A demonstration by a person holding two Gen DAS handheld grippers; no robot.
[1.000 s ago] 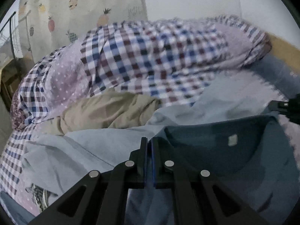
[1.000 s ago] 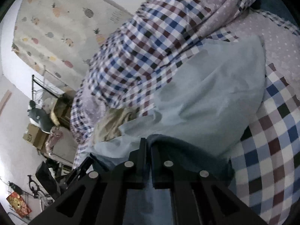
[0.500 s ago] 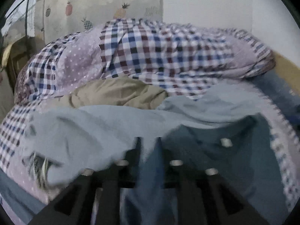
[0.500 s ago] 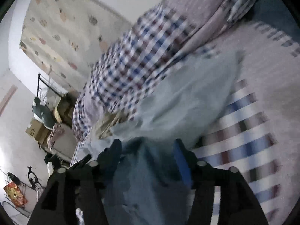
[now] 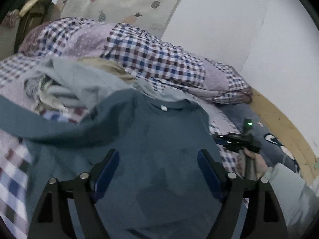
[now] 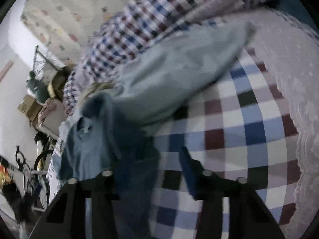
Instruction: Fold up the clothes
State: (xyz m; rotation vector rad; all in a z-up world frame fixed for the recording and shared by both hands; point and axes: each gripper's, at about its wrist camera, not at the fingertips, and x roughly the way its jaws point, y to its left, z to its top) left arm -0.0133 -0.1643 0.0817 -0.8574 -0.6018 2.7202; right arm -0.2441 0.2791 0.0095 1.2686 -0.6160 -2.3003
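A dark teal shirt [image 5: 159, 139] lies spread, collar toward the top, across the centre of the left wrist view on a checked bedcover [image 5: 151, 59]. The left gripper [image 5: 158, 169] hovers over it, jaws opening, nothing clasped. At right, the right gripper [image 6: 169, 171] is closing, shirt fabric draped at its left finger [image 6: 137, 171]; no pinch is visible.

Dark teal shirt [image 5: 151, 139] is soft matt knit cloth, lightly creased, with a small pale woven label at the collar; the pale blue garment [image 6: 175, 75] behind it is thinner matt cloth. Checked quilt [image 5: 151, 59] is woven cotton-like fabric with dotted lilac panels. Left gripper [image 5: 158, 165] is matt black plastic with blue pads and shiny metal pins.
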